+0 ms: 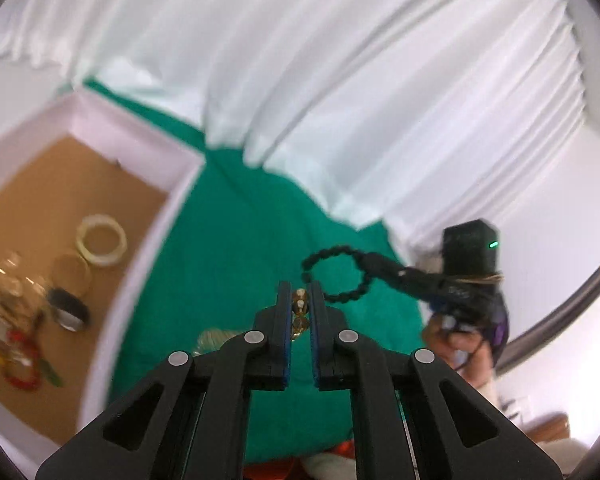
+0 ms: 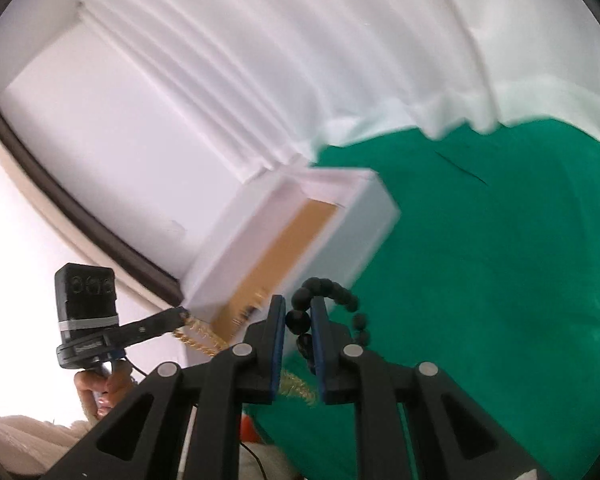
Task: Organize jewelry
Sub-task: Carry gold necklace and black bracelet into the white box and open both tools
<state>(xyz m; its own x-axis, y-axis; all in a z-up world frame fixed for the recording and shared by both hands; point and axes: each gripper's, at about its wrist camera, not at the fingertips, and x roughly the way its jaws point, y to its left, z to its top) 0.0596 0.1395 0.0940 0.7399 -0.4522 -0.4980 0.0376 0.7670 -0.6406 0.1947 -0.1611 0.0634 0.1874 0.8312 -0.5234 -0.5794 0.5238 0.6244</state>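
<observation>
In our left wrist view, our left gripper (image 1: pixel 300 304) pinches a gold chain (image 1: pixel 300 312) between its blue-padded fingers (image 1: pixel 286 332), the beaded links showing in the narrow gap and more gold hanging below toward the green cloth (image 1: pixel 228 264). To its left sits a white box (image 1: pixel 152 232) with a brown floor, holding a pale bangle (image 1: pixel 101 240), a clear bangle (image 1: pixel 71 275), a dark band (image 1: pixel 68 308), a red bead bracelet (image 1: pixel 20 360) and a blurred tangle of silvery pieces (image 1: pixel 4 304) that we cannot sort out. Further right, our right gripper (image 1: pixel 364 264) reaches in above the cloth with a black bead bracelet (image 1: pixel 336 276) looped from its tip; a hand (image 1: pixel 456 340) grips its handle below. In our right wrist view, the right gripper (image 2: pixel 298 320) is closed on that black bead bracelet (image 2: pixel 300 318), one large bead wedged between the pads and the strand curling over the right finger. The white box (image 2: pixel 340 216) lies ahead on the green cloth (image 2: pixel 480 260), near its left edge. At the lower left our left gripper (image 2: pixel 180 315) appears, the gold chain (image 2: pixel 200 338) dangling from its tip just beside the box's near corner. White pleated fabric (image 2: pixel 300 60) fills the background.
</observation>
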